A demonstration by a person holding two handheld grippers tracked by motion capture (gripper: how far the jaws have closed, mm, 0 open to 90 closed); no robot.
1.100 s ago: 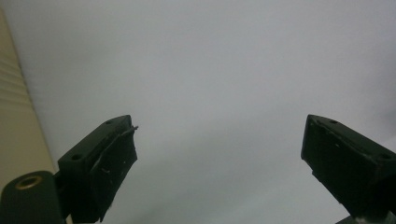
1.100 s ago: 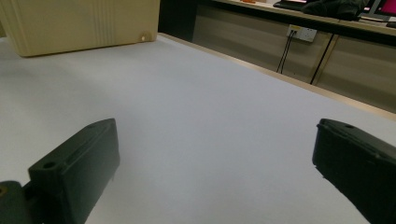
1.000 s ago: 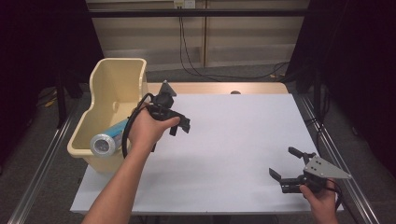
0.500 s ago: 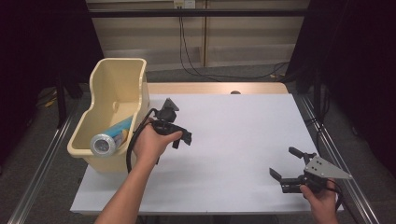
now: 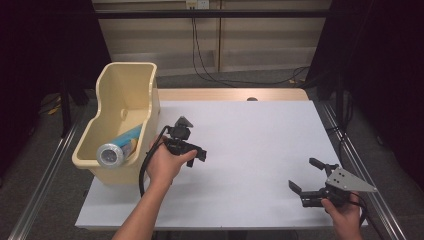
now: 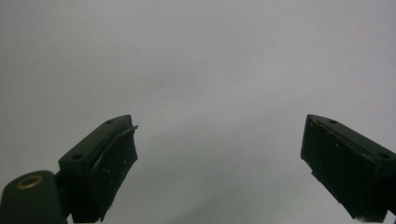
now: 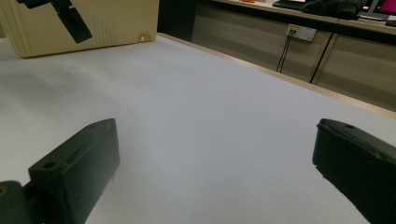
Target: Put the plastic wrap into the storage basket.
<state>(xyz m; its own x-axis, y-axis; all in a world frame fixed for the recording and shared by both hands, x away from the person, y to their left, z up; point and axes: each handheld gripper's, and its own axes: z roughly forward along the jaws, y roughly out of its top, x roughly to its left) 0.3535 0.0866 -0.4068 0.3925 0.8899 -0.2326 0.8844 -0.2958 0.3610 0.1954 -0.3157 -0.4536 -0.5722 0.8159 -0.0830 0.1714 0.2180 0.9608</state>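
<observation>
Two black tongs, left tongs (image 5: 192, 148) and right tongs (image 5: 307, 175), both spread apart, hover over a smooth white table (image 5: 250, 145); a cream plastic bin (image 5: 127, 87) at ten o'clock holds a shiny metal can (image 5: 110, 154).

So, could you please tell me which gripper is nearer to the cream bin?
Left. The left gripper is just beside the cream bin, off its right wall; the right gripper sits far across the table near the front right corner.

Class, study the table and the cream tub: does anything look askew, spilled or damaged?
Nothing stands out. The silver-capped tube lies tilted inside the cream tub, contained. The white table shows no spill, and both grippers, left and right, are open.
</observation>
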